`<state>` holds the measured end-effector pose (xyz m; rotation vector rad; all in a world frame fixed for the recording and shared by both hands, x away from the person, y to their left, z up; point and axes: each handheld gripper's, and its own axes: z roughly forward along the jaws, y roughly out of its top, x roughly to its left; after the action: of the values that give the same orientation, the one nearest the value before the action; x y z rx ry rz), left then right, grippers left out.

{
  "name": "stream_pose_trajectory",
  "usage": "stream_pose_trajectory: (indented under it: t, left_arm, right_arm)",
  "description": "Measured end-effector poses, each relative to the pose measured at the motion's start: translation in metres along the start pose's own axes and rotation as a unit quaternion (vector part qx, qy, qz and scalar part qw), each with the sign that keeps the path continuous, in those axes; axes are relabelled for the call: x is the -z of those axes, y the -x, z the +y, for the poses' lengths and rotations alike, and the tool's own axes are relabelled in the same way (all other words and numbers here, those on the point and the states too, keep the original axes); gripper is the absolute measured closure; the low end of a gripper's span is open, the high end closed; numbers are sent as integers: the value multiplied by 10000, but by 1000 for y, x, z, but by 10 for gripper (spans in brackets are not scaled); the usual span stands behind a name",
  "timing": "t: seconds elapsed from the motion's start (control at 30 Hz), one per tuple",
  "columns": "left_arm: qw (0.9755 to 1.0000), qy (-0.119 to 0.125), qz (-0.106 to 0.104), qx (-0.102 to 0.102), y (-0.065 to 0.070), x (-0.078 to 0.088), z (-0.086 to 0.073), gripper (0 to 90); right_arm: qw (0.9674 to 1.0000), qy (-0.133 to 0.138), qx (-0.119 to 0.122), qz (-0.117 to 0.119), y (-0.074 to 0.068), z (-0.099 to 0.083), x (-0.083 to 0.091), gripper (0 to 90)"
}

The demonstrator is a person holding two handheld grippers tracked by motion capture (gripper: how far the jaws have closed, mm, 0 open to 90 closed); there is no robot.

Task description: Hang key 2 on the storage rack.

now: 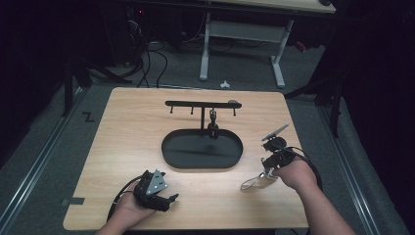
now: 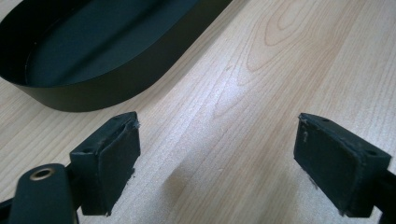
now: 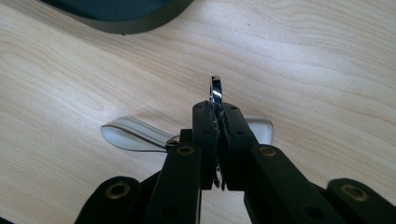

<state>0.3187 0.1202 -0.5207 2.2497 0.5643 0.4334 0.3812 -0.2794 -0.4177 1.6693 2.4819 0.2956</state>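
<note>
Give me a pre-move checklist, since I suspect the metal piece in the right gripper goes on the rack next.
1. Right gripper shut on the metal ring: ok.
2. Grey strap off the table: not ok, it lies on the wood.
3. Free pegs on the rack: ok.
4. Tray empty: ok.
5. Left gripper open and apart from the rack: ok.
6. Grip firmness: cannot tell.

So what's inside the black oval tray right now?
The black oval tray has bare dark floor, with the stand's post rising from its far side and a small dark item hanging low there. Whether that item touches the floor can't be told.
</note>
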Motion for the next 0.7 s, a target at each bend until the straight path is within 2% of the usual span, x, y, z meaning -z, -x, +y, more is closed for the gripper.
stream_pose_trajectory:
  t: [0.5, 0.7]
  left_arm:
    - [10000, 4, 1, 11, -1, 1, 0, 150]
    - [10000, 29, 20, 9, -1, 1, 1, 150]
  right_arm:
    - [9999, 158, 17, -20, -3, 16, 24, 864]
    - [9995, 320, 56, -3, -5, 25, 38, 864]
